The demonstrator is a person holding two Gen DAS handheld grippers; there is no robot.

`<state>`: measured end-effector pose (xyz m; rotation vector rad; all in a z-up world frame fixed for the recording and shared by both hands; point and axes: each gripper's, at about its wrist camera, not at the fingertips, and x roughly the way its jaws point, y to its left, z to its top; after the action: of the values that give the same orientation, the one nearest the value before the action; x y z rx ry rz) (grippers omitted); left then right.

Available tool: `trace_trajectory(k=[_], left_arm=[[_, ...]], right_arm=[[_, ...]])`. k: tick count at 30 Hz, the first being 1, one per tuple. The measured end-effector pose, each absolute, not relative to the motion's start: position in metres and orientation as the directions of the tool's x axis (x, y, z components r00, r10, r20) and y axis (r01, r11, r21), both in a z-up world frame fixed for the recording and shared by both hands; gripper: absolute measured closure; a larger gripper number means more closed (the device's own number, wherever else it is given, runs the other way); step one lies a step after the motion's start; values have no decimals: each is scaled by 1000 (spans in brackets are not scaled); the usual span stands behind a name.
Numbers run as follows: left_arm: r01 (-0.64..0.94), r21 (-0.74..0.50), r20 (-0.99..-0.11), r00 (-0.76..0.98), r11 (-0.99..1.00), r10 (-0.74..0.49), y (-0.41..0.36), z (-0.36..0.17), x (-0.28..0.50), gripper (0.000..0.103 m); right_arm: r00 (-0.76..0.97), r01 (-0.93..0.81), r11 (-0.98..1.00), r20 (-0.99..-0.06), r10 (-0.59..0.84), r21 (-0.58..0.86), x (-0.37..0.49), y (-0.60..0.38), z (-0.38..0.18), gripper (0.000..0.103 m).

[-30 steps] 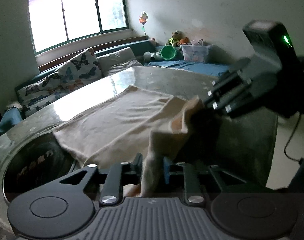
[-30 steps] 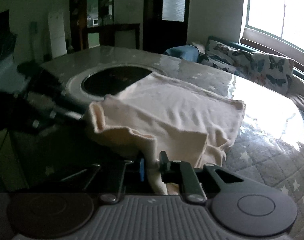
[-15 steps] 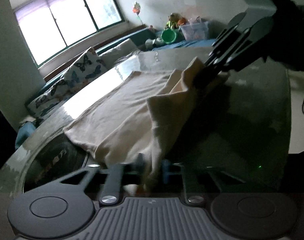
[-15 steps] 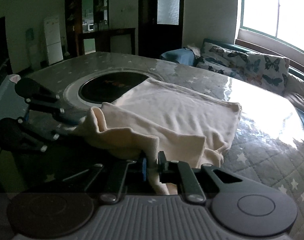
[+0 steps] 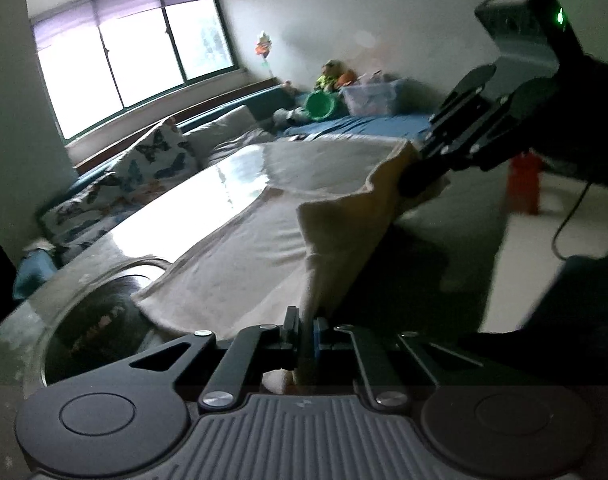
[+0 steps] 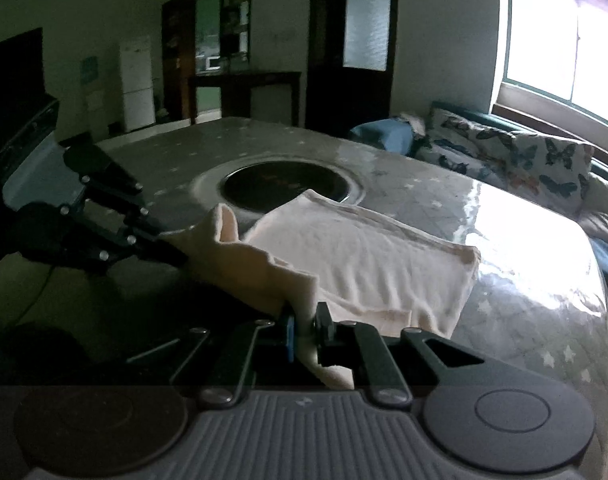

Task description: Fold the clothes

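A cream garment (image 5: 231,264) (image 6: 364,256) lies on the glossy table (image 5: 223,184), its near edge lifted off the surface. In the left wrist view my left gripper (image 5: 304,332) is closing its jaws tight on one corner, with fabric pinched between the pads. The right gripper (image 5: 408,184) hangs at the upper right, clamped on the other corner. Seen from the right wrist, the right gripper (image 6: 304,330) is shut on a fold of cloth, and the left gripper (image 6: 175,252) holds its corner at the left. The raised edge sags between them.
A round dark recess (image 5: 95,320) (image 6: 287,184) sits in the table (image 6: 524,280) just beyond the garment. A sofa with butterfly cushions (image 5: 151,160) (image 6: 544,160) runs under the window. A red object (image 5: 522,184) and a cable lie on the floor to the right.
Both grippers have risen and moved forward over the table, carrying the garment's near edge up with them. The cloth between them is pulled straighter than before.
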<state>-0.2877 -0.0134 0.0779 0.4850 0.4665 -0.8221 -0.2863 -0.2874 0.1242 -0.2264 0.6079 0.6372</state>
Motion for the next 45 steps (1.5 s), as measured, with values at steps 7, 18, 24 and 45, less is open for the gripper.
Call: trace_trajectory(k=[7,18,24,45], left_arm=[[824,192,-558,538,533,-631,-3,104,-321,96],[740,202,-522,636,642,-569,-12,106,-250,96],[714,161,-549,638,681,-540,-21,92,-191,96],[645,105,-642,625,757,-444,-23,50,-125,95]], right_arm=[[586,-652,758,-628,512,10,-326,-292,155,94],[618,-661,748,-603,505,-51,-246,-284,176,94],[617,-647,759,-637,463,-74,-175,-275,162,94],[623,-508,859,-658,423,71,-105,-294,96,80]])
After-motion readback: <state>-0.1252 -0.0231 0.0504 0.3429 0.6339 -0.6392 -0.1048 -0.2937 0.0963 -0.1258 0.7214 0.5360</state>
